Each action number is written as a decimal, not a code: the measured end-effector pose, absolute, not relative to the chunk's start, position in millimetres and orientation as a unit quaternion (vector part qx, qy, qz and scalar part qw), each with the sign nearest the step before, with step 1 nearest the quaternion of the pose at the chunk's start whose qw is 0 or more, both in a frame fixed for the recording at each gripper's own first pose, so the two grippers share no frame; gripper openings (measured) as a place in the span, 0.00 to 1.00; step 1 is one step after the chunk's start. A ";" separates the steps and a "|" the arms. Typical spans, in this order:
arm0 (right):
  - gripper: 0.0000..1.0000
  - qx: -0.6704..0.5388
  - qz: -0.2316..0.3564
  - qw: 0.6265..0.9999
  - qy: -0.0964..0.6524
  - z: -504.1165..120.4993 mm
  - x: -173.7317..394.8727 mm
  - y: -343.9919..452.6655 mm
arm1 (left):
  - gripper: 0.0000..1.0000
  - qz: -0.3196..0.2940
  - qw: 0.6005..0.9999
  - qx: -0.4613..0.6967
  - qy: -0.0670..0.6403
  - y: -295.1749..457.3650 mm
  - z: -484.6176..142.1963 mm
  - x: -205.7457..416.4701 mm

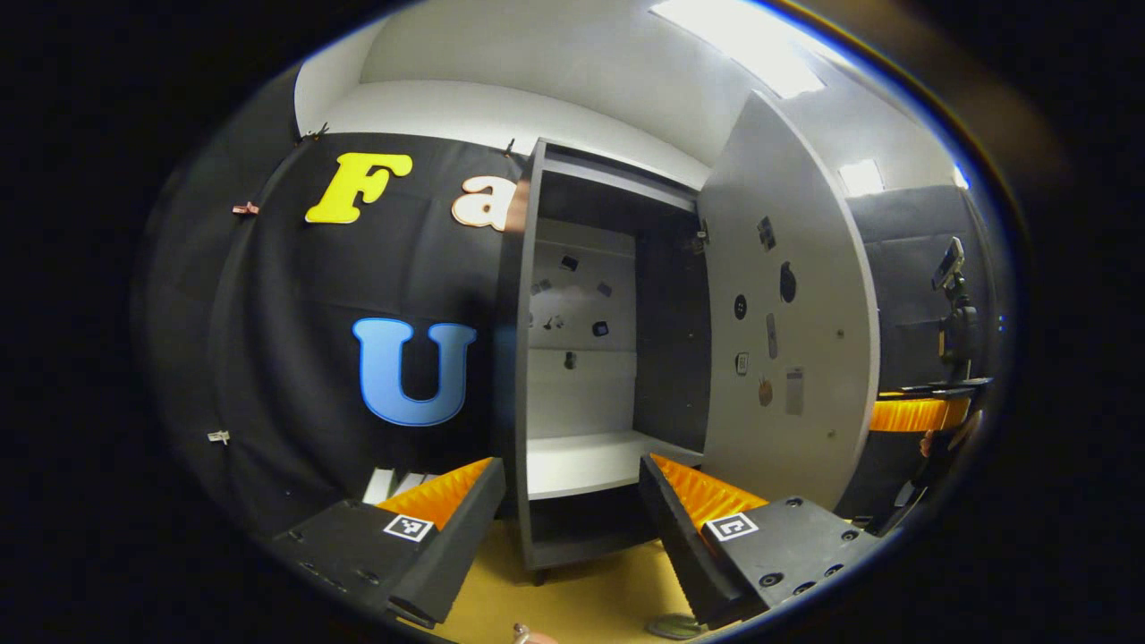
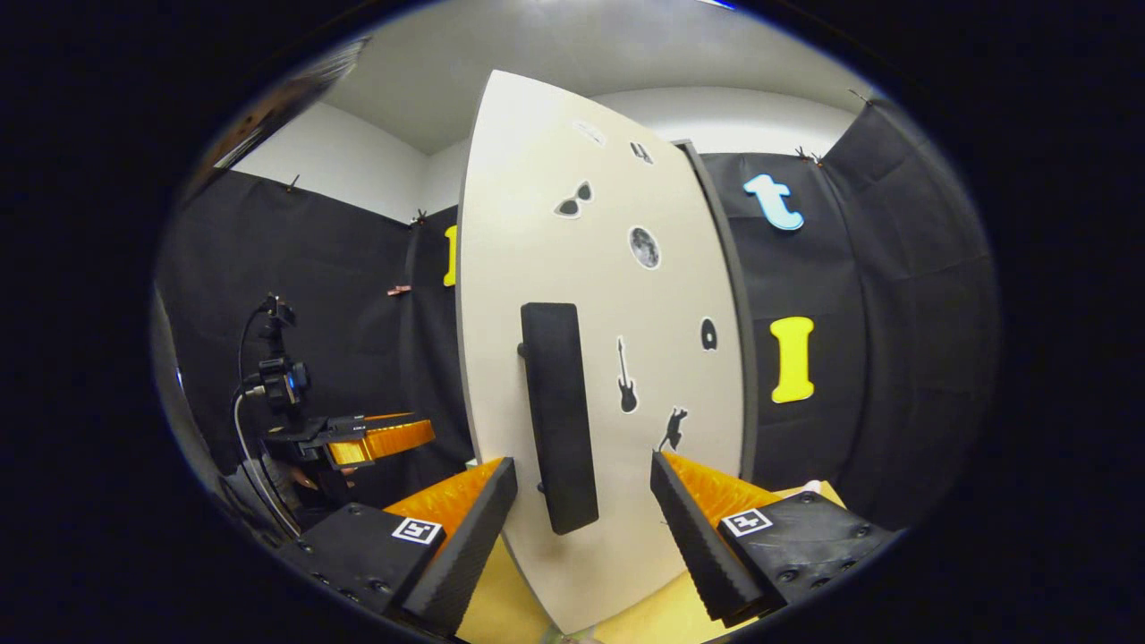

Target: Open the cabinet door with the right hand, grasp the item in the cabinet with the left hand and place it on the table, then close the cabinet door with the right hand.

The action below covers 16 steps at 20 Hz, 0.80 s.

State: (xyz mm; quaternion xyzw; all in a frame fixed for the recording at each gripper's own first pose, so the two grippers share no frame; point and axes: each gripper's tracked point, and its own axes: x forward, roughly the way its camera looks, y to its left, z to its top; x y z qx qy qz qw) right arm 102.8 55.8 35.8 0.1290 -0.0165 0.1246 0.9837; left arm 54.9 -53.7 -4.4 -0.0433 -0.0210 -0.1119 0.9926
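Observation:
The grey cabinet [image 1: 528,358] stands open, and its white shelf [image 1: 590,461] looks bare. Its white door [image 1: 792,322] is swung out to the right, inner face toward me. My left gripper [image 1: 571,467] is open and points at the shelf from just in front of the cabinet. In the right gripper view the door's outer face [image 2: 608,224] carries stickers and a tall black handle [image 2: 559,411]. My right gripper [image 2: 583,465] is open, and the handle's lower end stands between its fingers without being pressed. The other gripper [image 2: 376,438] shows beyond the door's left edge.
The yellow table top [image 1: 572,599] lies under the cabinet. Two small objects, a pinkish one [image 1: 528,635] and a round grey one [image 1: 671,626], sit at its near edge, too cut off to identify. A camera stand [image 2: 277,376] rises at the left.

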 end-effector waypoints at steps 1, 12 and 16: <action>0.97 0.130 0.134 0.982 -0.017 35.4 106.3 65.4 | 0.95 -0.103 0.993 -0.043 -0.022 -46.5 -3.8 52.2; 0.98 0.109 0.093 0.990 -0.012 27.5 146.9 32.7 | 0.95 -0.064 0.996 -0.055 -0.018 -55.3 -4.8 31.8; 0.97 0.116 0.024 0.992 -0.034 35.9 144.3 4.5 | 0.95 -0.096 0.994 -0.043 -0.025 -84.8 9.0 34.7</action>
